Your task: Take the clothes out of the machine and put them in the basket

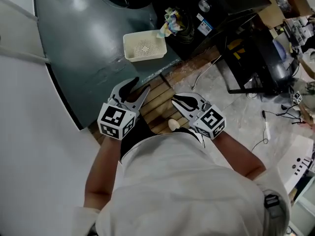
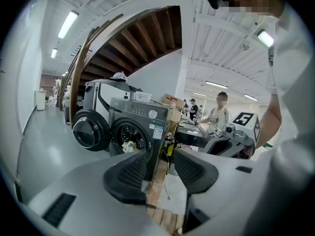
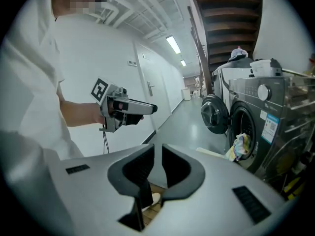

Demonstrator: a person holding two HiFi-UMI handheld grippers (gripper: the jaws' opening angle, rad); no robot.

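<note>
The washing machine point(image 1: 206, 6) stands at 1 o'clock from the person, its door point(image 2: 88, 130) swung open. A bundle of pale, colourful clothes point(image 1: 169, 24) hangs out of the drum mouth. The cream basket point(image 1: 129, 45) sits on the grey floor point(image 1: 83, 38) at 12 o'clock, just beside the machine, its perforated bottom bare. The left gripper point(image 1: 140, 86) has its jaws apart and holds nothing. The right gripper point(image 1: 176, 101) shows a narrow gap between its jaws and also holds nothing.
</note>
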